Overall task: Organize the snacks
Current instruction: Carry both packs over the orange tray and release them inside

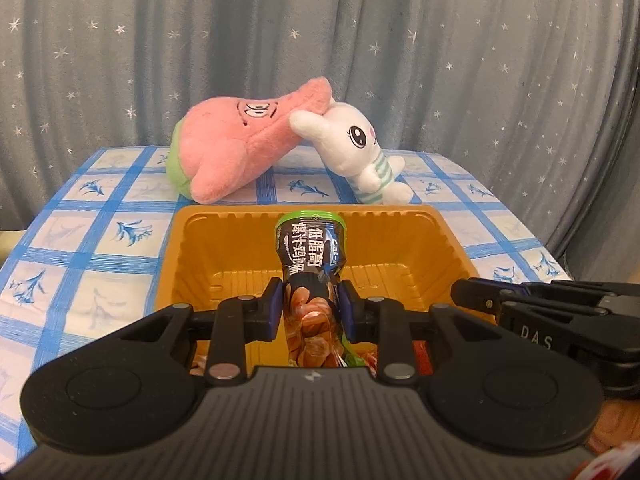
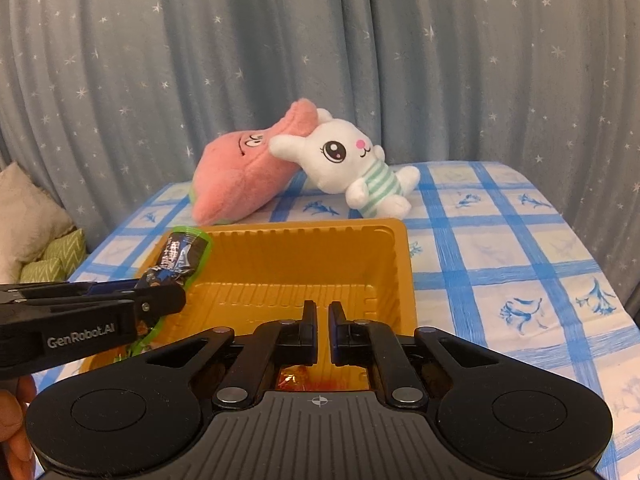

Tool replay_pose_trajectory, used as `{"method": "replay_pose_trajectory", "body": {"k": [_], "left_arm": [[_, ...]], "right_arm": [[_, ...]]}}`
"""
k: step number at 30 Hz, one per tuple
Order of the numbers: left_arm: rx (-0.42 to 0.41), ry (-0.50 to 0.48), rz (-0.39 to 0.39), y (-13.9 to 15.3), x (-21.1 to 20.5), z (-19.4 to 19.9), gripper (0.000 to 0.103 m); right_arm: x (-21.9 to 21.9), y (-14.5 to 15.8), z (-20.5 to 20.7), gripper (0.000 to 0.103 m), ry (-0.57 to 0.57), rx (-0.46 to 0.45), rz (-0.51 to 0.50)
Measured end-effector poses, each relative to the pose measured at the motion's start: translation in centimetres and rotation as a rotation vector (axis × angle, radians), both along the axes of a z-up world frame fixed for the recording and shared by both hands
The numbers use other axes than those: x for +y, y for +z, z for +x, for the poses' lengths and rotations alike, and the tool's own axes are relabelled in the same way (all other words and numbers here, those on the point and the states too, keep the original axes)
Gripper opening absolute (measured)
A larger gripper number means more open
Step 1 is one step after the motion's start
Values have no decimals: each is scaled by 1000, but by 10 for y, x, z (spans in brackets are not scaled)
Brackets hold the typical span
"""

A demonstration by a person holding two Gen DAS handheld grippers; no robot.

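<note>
Left wrist view: the left gripper (image 1: 313,306) clamps a dark snack packet (image 1: 310,256) at its middle, poised above the orange tray (image 1: 452,236), probably for dropping in. Right wrist view: the right gripper (image 2: 323,330) hangs over the tray's near wall, jaws nearly touching, holding nothing. Most of the tray's floor looks bare; two plush toys (image 2: 304,164) lie just behind its far rim.

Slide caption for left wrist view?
Left gripper holds a snack packet over the orange tray, plush toys behind.
</note>
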State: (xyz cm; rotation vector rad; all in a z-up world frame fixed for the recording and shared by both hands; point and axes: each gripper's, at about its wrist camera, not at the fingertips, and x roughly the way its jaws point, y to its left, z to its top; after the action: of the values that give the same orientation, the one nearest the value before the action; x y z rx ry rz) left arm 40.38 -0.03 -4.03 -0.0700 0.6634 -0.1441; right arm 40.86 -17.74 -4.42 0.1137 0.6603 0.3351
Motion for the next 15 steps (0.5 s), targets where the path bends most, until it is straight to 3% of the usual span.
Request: {"method": "replay_pose_trajectory", "body": {"k": [7, 8, 10, 15], "left_arm": [[32, 2, -1, -11, -2, 7, 27], [32, 2, -6, -11, -2, 6, 28], [33, 3, -9, -10, -1, 6, 39], [23, 13, 0, -6, 3, 2, 39]], "right_arm": [[-4, -6, 4, 8, 1, 7, 14], [-6, -6, 4, 8, -1, 7, 17], [-7, -5, 4, 8, -4, 8, 22], [-10, -2, 1, 8, -4, -7, 24]]}}
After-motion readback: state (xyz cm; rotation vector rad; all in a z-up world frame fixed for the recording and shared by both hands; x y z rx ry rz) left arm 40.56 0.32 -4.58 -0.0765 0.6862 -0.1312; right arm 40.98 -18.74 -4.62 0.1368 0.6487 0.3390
